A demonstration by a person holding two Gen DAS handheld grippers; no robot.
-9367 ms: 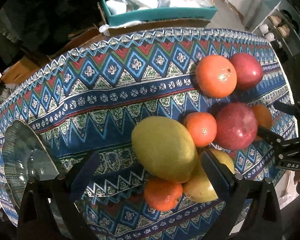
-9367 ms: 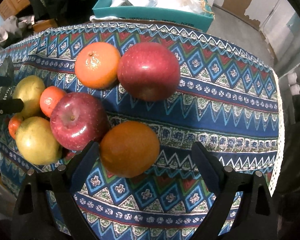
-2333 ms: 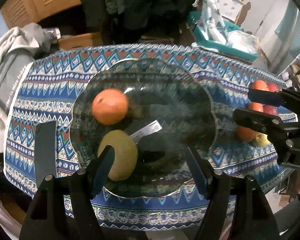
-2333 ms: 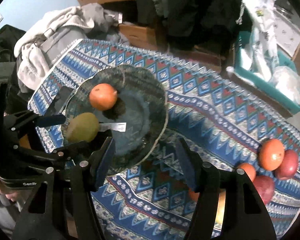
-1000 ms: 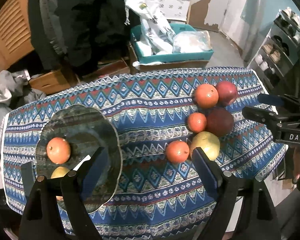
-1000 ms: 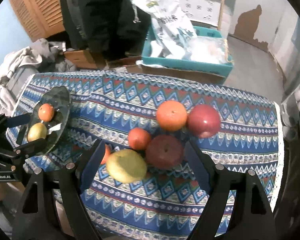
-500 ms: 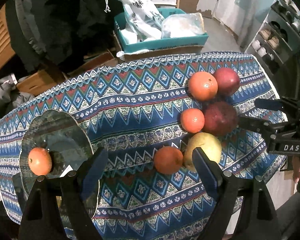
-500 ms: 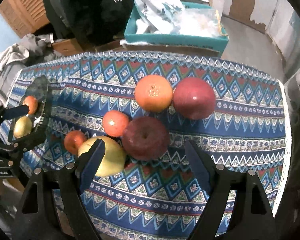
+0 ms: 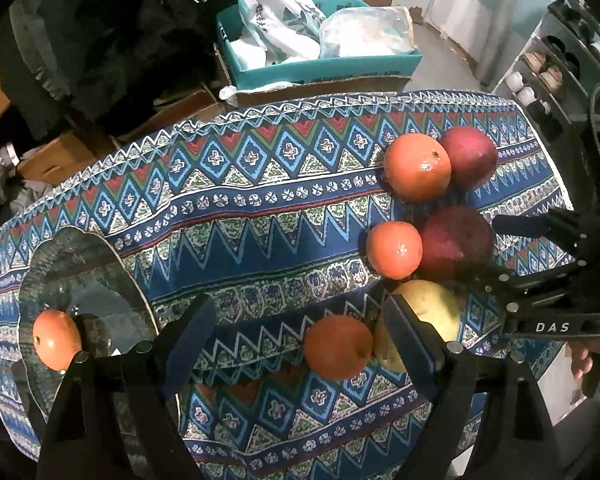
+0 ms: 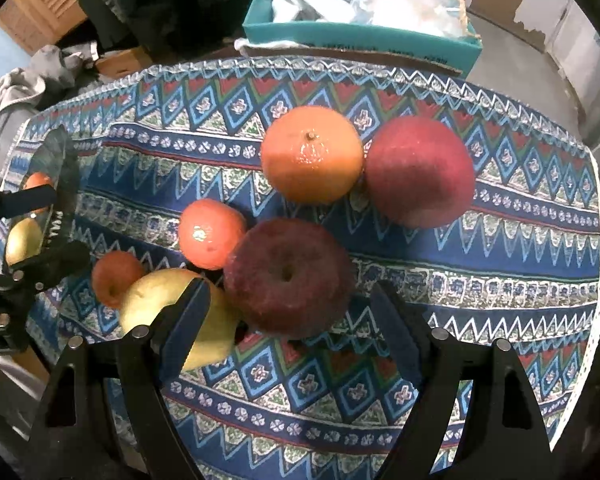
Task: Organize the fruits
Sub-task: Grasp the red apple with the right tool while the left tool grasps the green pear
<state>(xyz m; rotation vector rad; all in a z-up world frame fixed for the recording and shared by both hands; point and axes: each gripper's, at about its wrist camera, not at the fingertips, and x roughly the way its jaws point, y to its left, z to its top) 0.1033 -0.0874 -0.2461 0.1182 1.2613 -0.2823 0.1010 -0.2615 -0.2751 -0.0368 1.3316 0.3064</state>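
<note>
Hovering over the fruit cluster, your right gripper (image 10: 288, 320) is spread wide and empty, with the dark red apple (image 10: 288, 278) at the centre of the right wrist frame, just ahead of the gap between its fingers. Apple is round, stem dimple up, so no long axis constrains the grasp. It touches the small tangerine (image 10: 212, 234) upper left and the yellow pear (image 10: 152, 300) left; the left finger overlaps the pear in view. Judgement: the right side is nearer this apple.

Your left gripper (image 9: 296, 332) is also wide and empty, with a small orange (image 9: 338, 346) between its fingers, lower centre of the left wrist frame. Glass plate (image 9: 88, 256) sits lower left, holding an orange (image 9: 56, 338).
</note>
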